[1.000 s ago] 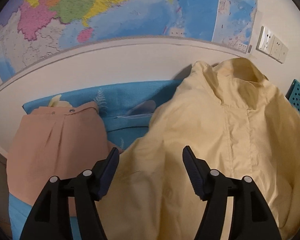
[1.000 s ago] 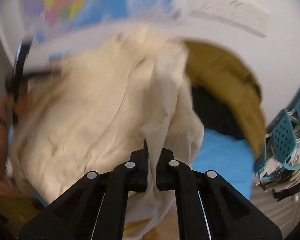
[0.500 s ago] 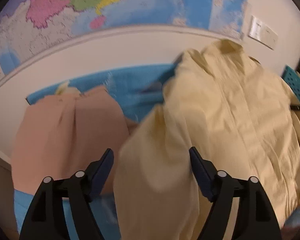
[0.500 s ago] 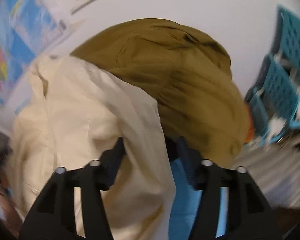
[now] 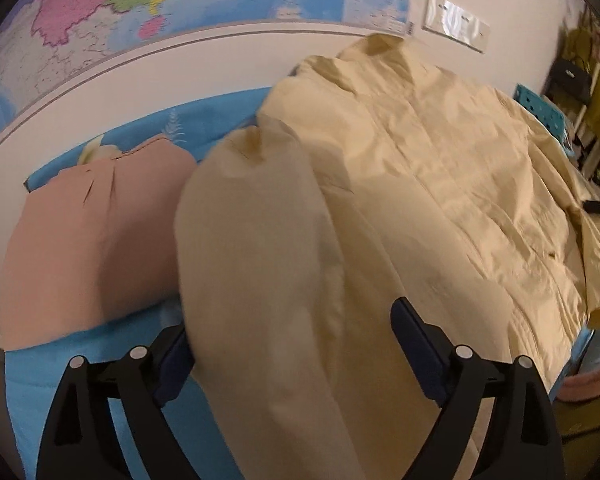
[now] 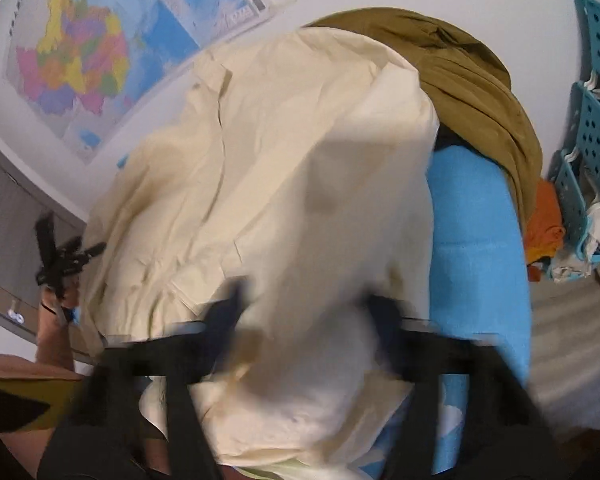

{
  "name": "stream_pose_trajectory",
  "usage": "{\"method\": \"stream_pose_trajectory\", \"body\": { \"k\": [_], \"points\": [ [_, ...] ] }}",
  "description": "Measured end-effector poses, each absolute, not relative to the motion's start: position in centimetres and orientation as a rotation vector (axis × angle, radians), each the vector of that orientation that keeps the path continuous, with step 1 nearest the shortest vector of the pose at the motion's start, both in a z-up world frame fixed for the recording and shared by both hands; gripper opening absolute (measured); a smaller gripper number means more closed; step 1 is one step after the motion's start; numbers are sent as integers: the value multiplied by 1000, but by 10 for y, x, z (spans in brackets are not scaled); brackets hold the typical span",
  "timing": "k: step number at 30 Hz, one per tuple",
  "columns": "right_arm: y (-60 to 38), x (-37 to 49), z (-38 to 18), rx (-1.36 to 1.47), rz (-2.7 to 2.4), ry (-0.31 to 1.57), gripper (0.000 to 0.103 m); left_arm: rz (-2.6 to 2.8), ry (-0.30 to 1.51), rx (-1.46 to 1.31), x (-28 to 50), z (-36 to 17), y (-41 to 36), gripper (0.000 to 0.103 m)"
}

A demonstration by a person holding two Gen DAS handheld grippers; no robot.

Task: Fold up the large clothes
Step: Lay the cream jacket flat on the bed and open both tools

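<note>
Now, with the left claw (image 5: 292,354) and the blurred right claw (image 6: 303,312) both gaping around slack sleeves, each should pinch its sleeve and lay it flat across the pale yellow cotton jacket (image 5: 439,184) spread toward twelve o'clock on the blue-sheeted bed (image 5: 88,352).

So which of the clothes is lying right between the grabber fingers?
The pale yellow jacket, spread across the blue sheet. The folded pink garment sits off to its left, and the olive-brown garment is bunched behind it.
</note>
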State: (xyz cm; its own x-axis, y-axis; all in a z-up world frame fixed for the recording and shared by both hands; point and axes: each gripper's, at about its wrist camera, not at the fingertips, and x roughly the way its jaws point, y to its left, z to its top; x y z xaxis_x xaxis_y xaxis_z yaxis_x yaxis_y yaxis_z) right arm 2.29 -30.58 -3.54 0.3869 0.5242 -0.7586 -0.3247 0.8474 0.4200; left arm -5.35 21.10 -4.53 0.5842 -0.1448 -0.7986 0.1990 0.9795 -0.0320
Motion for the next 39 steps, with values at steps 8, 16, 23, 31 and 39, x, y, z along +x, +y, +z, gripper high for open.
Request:
{"method": "stream_pose_trajectory", "body": {
  "k": [8,16,23,31,39],
  "points": [
    [-359,50,45,88,262,803,7,-165,921,63,-70,-44,211,87],
    [-362,85,-56,86,129,1011,34,-201,960,101,-98,-57,201,84],
    [-367,72,-67,189,156,984,69,-109,933,22,-98,-31,230,6],
    [-381,38,-25,237,105,810,76,472,873,172,-43,21,298,78],
    [-325,-60,-3,57,402,656,80,182,696,101,-92,9,249,82]
  ]
}}
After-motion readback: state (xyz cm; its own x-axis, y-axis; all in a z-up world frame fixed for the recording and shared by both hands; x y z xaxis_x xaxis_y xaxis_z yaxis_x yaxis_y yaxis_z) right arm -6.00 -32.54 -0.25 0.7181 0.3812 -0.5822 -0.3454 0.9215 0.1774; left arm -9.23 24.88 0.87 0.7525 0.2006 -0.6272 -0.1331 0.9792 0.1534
